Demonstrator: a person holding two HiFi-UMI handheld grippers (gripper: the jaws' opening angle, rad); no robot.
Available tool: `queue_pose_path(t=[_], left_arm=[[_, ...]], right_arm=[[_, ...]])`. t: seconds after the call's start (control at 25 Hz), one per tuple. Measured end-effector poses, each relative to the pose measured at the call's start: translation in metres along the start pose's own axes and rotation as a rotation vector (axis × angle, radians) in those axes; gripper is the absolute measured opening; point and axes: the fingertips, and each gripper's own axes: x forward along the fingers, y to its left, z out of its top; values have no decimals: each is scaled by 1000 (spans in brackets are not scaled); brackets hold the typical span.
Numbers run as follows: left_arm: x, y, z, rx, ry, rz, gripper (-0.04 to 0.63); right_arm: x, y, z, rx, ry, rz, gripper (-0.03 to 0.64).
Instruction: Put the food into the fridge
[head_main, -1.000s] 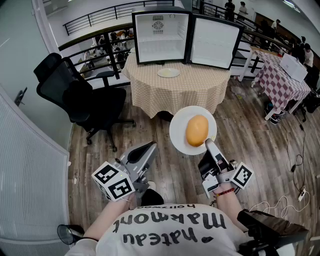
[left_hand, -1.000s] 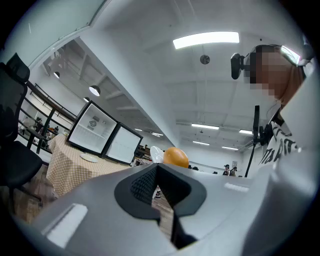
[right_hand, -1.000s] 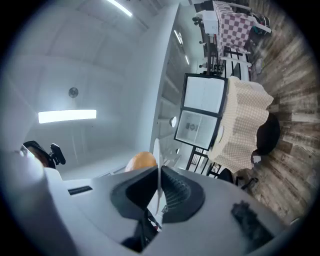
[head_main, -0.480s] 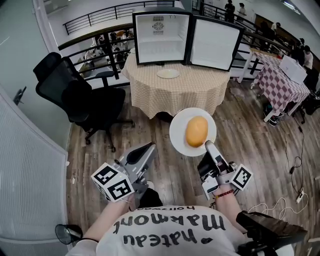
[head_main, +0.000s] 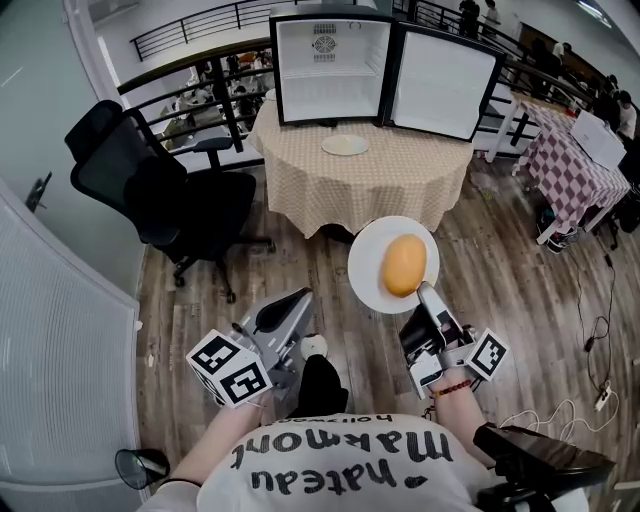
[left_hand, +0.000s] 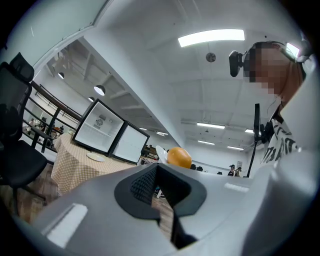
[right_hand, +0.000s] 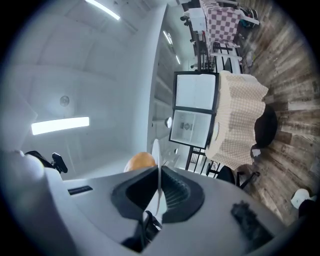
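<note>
A white plate (head_main: 368, 262) carries an orange-yellow rounded piece of food (head_main: 403, 264). My right gripper (head_main: 424, 291) is shut on the plate's near rim and holds it level above the wooden floor. In the right gripper view the plate's rim (right_hand: 157, 152) stands edge-on between the jaws, with the food (right_hand: 140, 161) behind it. My left gripper (head_main: 298, 299) hangs at the lower left, shut and empty. Ahead, the small fridge (head_main: 330, 70) stands open on a round table (head_main: 385, 185), its door (head_main: 445, 85) swung right. The shelves look bare.
A small empty plate (head_main: 345, 145) lies on the checked tablecloth in front of the fridge. A black office chair (head_main: 160, 190) stands left of the table, with a black railing (head_main: 200, 85) behind. A red-checked table (head_main: 568, 160) and floor cables (head_main: 590, 335) are at the right.
The view has shifted a little toward the table and fridge. The plate with the food stays in my right gripper. A dark shoe now shows between the grippers.
</note>
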Motion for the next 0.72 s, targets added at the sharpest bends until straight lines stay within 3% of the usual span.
queue_pose_path(t=[0.28,0.72], left_arm=[[46,55,16,-2,4,-33,-2],[124,155,72,5,-21,-84,-2]], right_arm=[[53,-32,30,-24,-29,-12,25],[168,-74,84,-41,-85,-26,25]])
